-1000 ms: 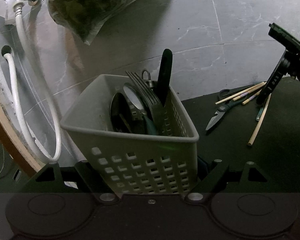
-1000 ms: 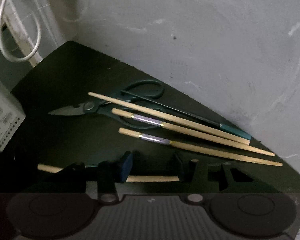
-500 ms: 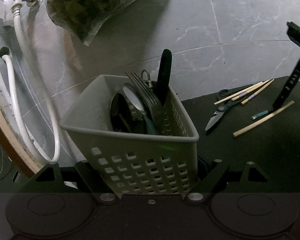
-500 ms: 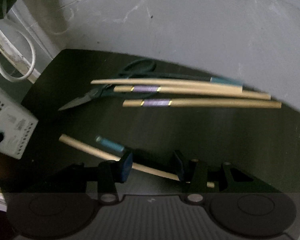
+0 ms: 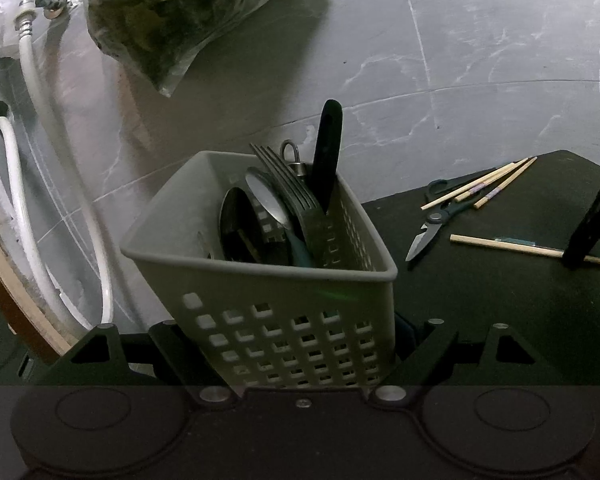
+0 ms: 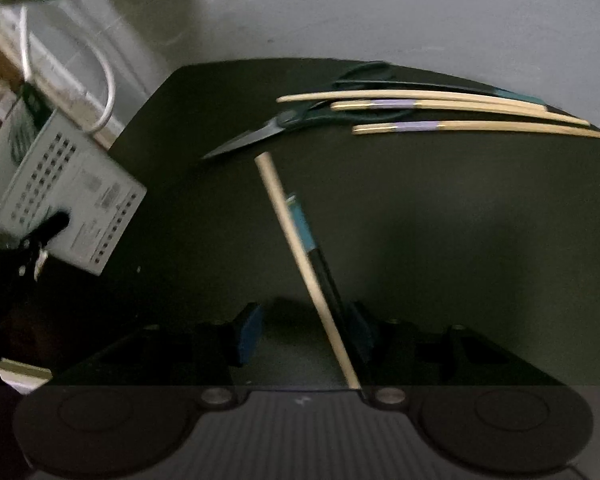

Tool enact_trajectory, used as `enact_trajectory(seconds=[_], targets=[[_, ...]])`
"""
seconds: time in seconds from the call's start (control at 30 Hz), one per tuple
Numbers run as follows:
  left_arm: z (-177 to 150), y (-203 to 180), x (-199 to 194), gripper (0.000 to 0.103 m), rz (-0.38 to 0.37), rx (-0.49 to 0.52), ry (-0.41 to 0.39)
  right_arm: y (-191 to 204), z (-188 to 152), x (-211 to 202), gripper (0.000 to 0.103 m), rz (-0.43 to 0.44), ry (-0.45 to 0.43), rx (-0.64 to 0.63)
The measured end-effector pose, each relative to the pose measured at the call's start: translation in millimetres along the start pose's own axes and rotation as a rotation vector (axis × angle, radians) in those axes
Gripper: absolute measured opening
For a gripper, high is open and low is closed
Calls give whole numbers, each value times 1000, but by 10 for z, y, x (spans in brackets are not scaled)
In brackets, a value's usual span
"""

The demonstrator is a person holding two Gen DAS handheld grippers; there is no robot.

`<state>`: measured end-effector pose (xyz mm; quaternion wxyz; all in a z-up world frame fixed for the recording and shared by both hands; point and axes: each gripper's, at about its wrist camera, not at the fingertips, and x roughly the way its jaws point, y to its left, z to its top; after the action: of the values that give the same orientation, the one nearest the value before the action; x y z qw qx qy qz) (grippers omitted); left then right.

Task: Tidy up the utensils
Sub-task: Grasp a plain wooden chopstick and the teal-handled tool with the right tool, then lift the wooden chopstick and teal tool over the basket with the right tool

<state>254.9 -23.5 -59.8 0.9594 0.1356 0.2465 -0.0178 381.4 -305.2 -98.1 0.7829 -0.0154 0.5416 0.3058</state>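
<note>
Basket (image 5: 276, 320) of forks and spoons clamped between left gripper (image 5: 296, 344) fingers. Right gripper (image 6: 304, 336) fingers opening, 1 wooden chopstick (image 6: 300, 256) plus dark teal-tipped chopstick (image 6: 312, 248) lying between them on worktop (image 6: 460, 240). Scissors (image 6: 284, 124) and 3 more chopsticks (image 6: 460, 112) beyond fingertips.

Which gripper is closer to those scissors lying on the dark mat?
Right. The right gripper hovers over the mat just short of the scissors; the left gripper, gripping the basket, sits farther off.

Right hand-held gripper (image 6: 306, 336) jaws opening; chopstick (image 6: 300, 256) between them, on dark tabletop (image 6: 460, 220); scissors (image 6: 284, 124) beyond.
</note>
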Motion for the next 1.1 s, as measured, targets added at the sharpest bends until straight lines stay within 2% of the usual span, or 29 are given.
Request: enact_trajectory(seconds=[0.13, 0.27, 0.37, 0.5, 0.77, 0.9, 0.97, 1.03, 1.1], targets=[[-7, 21, -8, 84, -12, 7, -6, 221, 8, 56, 55, -35, -6, -38], [-10, 45, -4, 84, -24, 11, -13, 346, 101, 150, 47, -119, 3, -61], [-10, 59, -1, 84, -33, 12, -18, 361, 192, 196, 42, -149, 12, -50], [-20, 75, -1, 84, -44, 17, -23, 380, 303, 241, 37, -170, 37, -58], [-36, 96, -3, 83, -56, 19, -31, 335, 518, 307, 34, -183, 99, -66], [-44, 99, -9, 83, -58, 18, -33, 389, 575, 354, 31, -211, 144, -108], [-45, 98, -11, 83, -59, 16, -34, 438, 581, 381, 25, -238, 159, -133], [-46, 96, -12, 83, -59, 15, -34, 488, 584, 406, 23, -266, 170, -157], [-44, 95, -15, 83, -59, 14, -34, 504, 592, 416, 16, -270, 180, -152]])
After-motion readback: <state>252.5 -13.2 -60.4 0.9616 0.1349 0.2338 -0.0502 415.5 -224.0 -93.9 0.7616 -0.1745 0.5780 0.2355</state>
